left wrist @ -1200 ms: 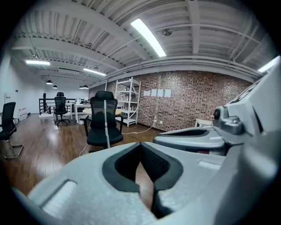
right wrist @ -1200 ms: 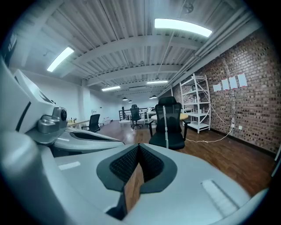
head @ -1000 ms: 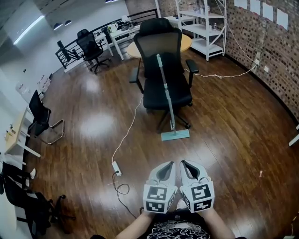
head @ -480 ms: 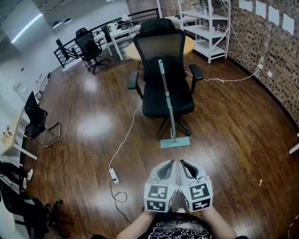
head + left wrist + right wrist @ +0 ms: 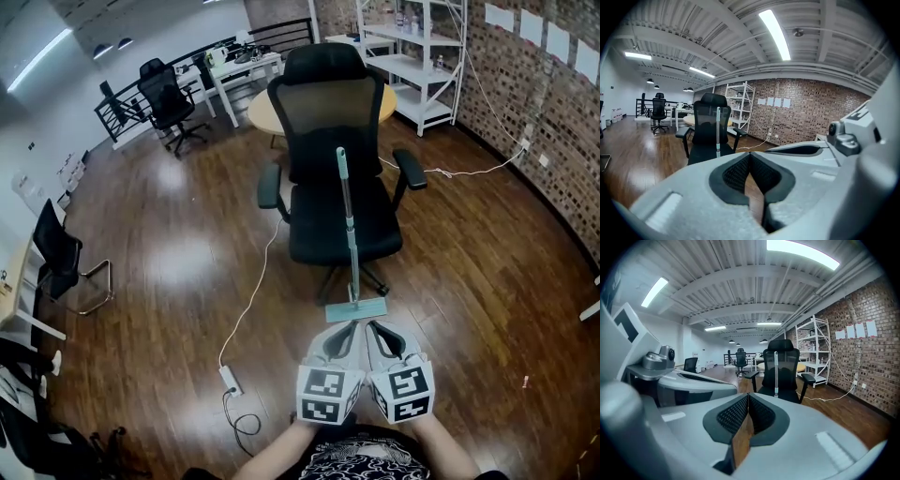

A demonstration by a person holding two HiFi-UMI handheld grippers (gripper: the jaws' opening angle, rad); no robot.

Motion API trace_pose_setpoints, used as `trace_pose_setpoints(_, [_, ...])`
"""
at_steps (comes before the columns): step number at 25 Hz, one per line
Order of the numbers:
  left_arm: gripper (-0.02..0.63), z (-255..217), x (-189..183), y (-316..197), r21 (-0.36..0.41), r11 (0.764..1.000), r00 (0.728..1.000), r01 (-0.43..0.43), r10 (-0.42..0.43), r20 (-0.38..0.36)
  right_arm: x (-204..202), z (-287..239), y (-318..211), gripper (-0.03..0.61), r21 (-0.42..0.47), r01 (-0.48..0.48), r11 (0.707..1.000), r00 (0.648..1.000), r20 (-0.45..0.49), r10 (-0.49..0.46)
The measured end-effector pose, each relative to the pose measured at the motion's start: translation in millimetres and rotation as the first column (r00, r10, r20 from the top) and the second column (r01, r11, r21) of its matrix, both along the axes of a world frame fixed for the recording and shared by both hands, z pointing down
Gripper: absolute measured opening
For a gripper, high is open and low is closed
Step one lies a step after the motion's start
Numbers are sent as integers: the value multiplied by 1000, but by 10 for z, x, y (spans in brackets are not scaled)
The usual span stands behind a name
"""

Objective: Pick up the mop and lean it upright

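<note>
In the head view, the mop (image 5: 349,225) stands with its flat head on the wooden floor (image 5: 169,262) and its handle leaning on the black office chair (image 5: 328,112). The left gripper (image 5: 345,328) and the right gripper (image 5: 375,328) are side by side, just before the mop head.

In the left gripper view, the jaws are closed and hold nothing. The mop is ahead, against the chair.

In the right gripper view, the jaws are also closed and empty, and the mop is straight ahead.
</note>
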State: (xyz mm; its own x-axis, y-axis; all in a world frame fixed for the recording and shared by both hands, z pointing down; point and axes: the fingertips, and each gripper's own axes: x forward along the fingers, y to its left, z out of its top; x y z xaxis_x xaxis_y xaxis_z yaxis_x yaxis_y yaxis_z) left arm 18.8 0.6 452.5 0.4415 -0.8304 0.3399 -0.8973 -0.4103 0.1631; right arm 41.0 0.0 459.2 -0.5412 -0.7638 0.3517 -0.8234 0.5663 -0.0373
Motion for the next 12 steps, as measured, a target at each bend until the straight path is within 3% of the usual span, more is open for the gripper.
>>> trace_pose_setpoints(6, [3,-90,-392,-530,12,1000,1000,-8,8,-14,-355,-65,-522,18,-1,-13,1000,1000,-2,13])
trace_pose_setpoints(12, [3,-74,-473,-913,13,1000,1000,-21,22,-19,-417,-56,-1033,38,8,-37,999,999,-3,37])
